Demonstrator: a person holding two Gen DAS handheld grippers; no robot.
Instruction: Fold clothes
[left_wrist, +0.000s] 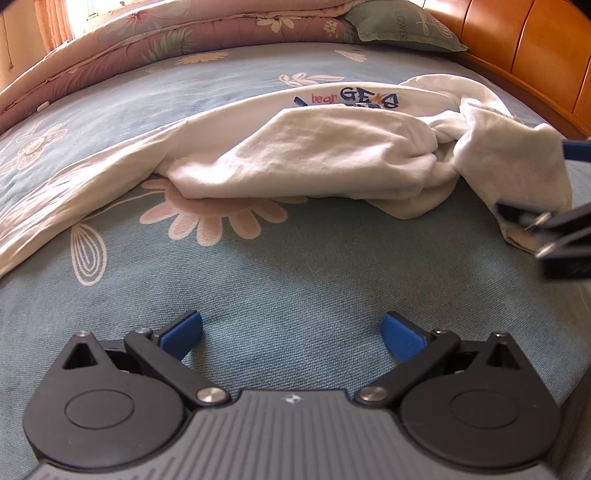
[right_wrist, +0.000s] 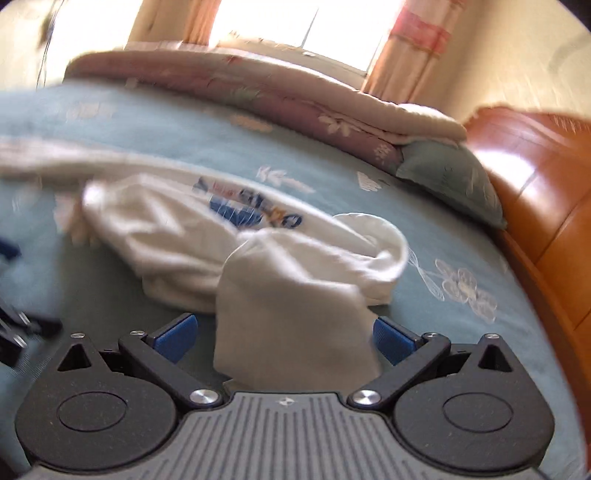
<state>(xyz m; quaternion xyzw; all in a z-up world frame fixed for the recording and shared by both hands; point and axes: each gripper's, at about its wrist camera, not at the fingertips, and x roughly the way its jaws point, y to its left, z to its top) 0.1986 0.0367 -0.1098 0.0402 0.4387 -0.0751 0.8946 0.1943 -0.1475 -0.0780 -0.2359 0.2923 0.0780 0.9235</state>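
A crumpled white T-shirt (left_wrist: 332, 147) lay across the middle of the left wrist frame on a blue floral bedsheet (left_wrist: 295, 266), its printed lettering showing at the upper centre and one long edge trailing off toward the lower left. The left gripper (left_wrist: 291, 334) sat at the bottom centre over bare sheet, its jaws spread wide with nothing between them, well short of the cloth. At the right edge of that frame the right gripper (left_wrist: 524, 218) met a hanging fold of the shirt. In the right wrist view, which was blurred, that gripper (right_wrist: 282, 336) stood with its jaws wide and a flap of the shirt (right_wrist: 291, 295) lying between the blue pads (right_wrist: 393, 341), touching the right one; whether it was pinched could not be told. A folded quilt (left_wrist: 207, 33) and a green pillow (left_wrist: 402, 26) lay along the top of the frame, with a wooden headboard (left_wrist: 535, 55) at the upper right.
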